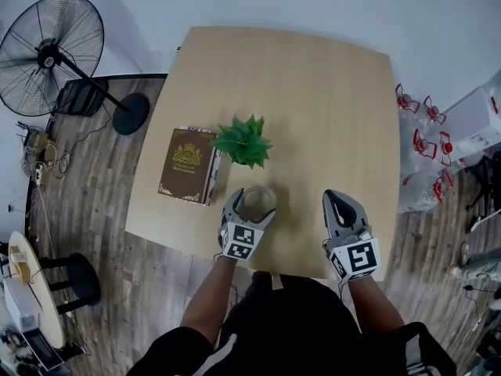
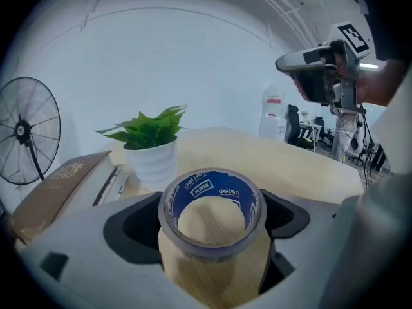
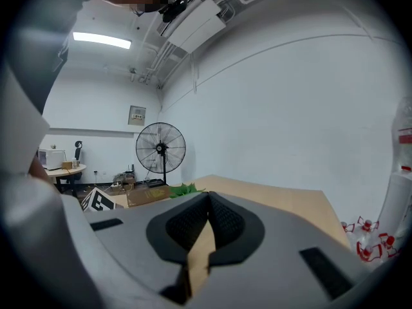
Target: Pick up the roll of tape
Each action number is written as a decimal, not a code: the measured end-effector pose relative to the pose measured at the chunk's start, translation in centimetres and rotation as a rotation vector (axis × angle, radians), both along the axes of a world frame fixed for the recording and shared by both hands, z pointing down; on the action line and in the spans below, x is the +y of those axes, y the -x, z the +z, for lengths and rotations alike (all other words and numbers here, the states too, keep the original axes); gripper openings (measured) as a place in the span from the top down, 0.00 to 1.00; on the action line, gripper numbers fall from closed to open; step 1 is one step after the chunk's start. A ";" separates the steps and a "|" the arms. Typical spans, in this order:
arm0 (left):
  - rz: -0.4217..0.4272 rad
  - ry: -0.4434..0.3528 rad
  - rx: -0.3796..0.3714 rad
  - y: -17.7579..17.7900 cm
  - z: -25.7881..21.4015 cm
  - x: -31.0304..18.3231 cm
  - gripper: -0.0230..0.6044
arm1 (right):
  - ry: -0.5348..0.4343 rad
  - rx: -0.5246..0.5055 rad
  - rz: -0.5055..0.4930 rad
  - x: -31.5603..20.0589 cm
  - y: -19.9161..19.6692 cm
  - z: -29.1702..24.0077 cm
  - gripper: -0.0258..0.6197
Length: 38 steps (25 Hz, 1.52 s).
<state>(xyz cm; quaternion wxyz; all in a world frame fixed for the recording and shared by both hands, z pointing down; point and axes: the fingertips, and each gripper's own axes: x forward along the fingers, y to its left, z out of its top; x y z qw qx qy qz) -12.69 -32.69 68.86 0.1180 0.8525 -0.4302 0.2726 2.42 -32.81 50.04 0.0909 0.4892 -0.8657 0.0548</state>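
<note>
My left gripper (image 1: 255,197) is clamped on the roll of tape (image 2: 212,201), a pad against each side of it, near the table's (image 1: 313,92) front edge. Whether the roll is clear of the wood I can't quite tell. Just beyond it stands a small potted plant (image 2: 151,143), with a brown book-like box (image 2: 58,188) lying to its left. My right gripper (image 3: 207,201) hovers apart to the right, jaws closed together on nothing. A standing fan (image 1: 51,53) is on the floor, off the table's far left corner.
</note>
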 end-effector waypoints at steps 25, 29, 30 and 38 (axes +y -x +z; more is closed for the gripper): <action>-0.067 -0.443 0.186 1.2 -24.4 3.3 0.20 | -0.100 -0.051 -0.052 1.3 4.8 -3.4 0.97; -0.071 -0.482 0.187 1.4 -26.2 4.0 0.20 | -0.137 -0.058 -0.074 1.5 5.6 -4.6 0.97; -0.073 -0.488 0.188 1.6 -26.5 4.1 0.20 | -0.152 -0.059 -0.080 1.7 5.9 -5.1 0.97; -0.108 -0.487 0.201 2.8 -26.8 4.9 0.20 | -0.168 -0.019 -0.097 2.8 7.1 -5.8 0.97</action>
